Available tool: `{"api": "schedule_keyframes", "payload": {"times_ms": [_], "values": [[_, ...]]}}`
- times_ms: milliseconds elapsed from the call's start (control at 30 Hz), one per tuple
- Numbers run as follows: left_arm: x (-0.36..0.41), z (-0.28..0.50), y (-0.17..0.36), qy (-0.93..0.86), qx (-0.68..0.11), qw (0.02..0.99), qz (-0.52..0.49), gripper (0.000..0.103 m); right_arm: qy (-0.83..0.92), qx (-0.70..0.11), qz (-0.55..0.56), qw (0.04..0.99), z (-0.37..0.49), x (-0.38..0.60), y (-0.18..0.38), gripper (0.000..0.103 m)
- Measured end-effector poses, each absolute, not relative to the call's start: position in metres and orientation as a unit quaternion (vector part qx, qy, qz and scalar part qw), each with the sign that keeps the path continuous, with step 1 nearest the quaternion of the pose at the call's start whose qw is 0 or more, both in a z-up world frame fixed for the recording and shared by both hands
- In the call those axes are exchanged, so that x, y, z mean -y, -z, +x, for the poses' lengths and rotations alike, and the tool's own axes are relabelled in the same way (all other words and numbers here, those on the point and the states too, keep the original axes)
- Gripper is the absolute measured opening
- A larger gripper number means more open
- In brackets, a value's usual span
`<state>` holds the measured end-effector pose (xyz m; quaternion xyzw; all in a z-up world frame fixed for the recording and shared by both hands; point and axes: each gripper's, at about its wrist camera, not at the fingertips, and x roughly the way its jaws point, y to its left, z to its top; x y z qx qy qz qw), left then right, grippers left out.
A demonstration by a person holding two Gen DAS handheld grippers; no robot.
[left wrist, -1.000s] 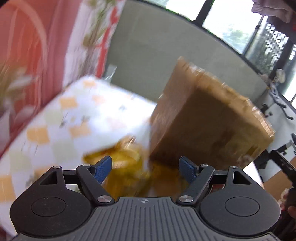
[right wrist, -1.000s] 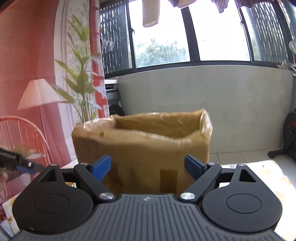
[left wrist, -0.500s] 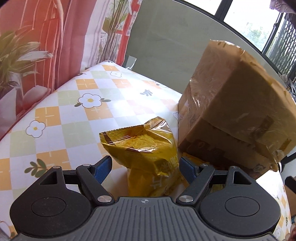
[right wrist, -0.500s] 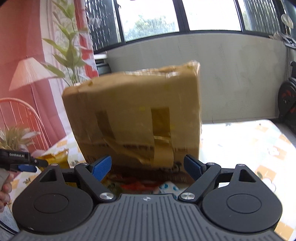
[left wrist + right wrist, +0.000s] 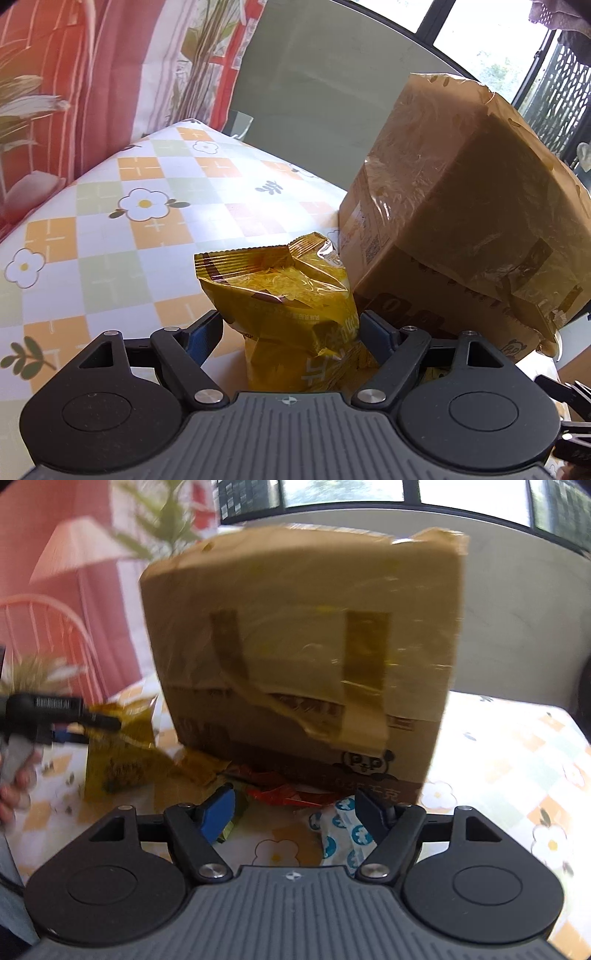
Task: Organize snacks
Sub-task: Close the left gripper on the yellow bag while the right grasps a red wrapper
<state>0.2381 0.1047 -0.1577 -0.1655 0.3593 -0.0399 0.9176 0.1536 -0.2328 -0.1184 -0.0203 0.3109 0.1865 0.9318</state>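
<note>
A yellow snack bag (image 5: 291, 310) stands upright on the flowered tablecloth (image 5: 122, 236) between my left gripper's (image 5: 291, 334) blue fingers, which are closed against its sides. It also shows in the right wrist view (image 5: 118, 753), with the left gripper (image 5: 77, 725) on it. A tall taped cardboard box (image 5: 461, 229) stands just right of it, seen head-on in the right wrist view (image 5: 306, 646). My right gripper (image 5: 295, 808) is open and empty, low over a red packet (image 5: 280, 794) and a blue-and-white packet (image 5: 340, 830) at the box's foot.
More yellow wrappers (image 5: 199, 764) lie at the box's left foot. A red patterned curtain (image 5: 74, 74) hangs behind the table's left edge. A grey wall (image 5: 325, 99) and windows stand behind the box.
The left view has steadied and closed in on the yellow bag, whose sides its fingers now touch. The right gripper has dropped lower, bringing the packets at the box's foot into view.
</note>
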Motion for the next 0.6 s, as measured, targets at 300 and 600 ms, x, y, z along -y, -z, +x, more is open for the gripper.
{"api": "schedule_keyframes", "payload": {"times_ms": [300,600], "values": [[-0.101,0.244,0.159,0.068,-0.358,0.918,-0.157,0.079,-0.209,-0.348,-0.127,0.905,0.190,0.199,0.144,0.063],[-0.103,0.250,0.163,0.077,-0.357,0.917,-0.163,0.083,-0.220,-0.362,-0.144,0.894,0.205,0.188,0.154,0.034]]}}
